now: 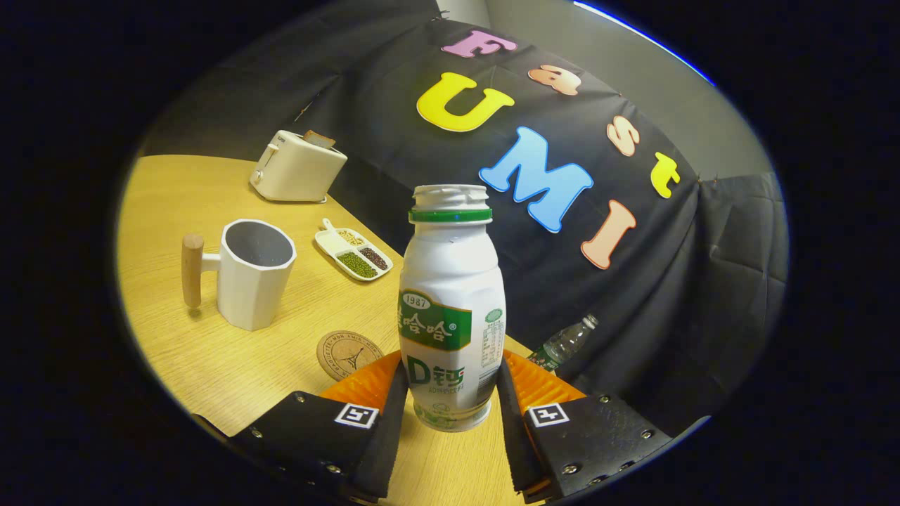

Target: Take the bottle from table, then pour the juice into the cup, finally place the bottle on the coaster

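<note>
We have the bottle (451, 309) pinched between both fingers of the gripper (450, 393), upright and uncapped, so the taking step looks done. Next we judge a move left to the cup (254, 273), tipping slowly; the coaster (349, 354) waits near left.

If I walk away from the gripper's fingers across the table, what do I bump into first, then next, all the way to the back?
Bottle between the fingers → round coaster → white cup → dish of beans → toaster.
</note>
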Demonstrator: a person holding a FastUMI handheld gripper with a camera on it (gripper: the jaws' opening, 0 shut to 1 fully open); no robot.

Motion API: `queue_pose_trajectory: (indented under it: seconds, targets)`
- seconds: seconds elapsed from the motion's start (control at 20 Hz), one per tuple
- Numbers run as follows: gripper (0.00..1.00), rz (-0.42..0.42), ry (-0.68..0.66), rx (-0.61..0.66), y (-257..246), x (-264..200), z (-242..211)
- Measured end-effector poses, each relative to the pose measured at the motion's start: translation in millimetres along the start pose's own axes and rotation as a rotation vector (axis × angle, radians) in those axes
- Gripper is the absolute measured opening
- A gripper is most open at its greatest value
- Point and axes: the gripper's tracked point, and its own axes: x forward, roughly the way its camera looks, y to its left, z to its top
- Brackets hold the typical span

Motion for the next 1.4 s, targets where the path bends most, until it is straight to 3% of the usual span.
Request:
queue_pose_trajectory:
  seconds: [0.25,0.95,1.4]
  targets:
    - [0.63,-0.030,-0.009,-0.110,0,4,18]
    - [0.63,-0.229,-0.065,-0.527,-26,8,72]
    - [0.63,-0.269,-0.069,-0.680,-24,13,88]
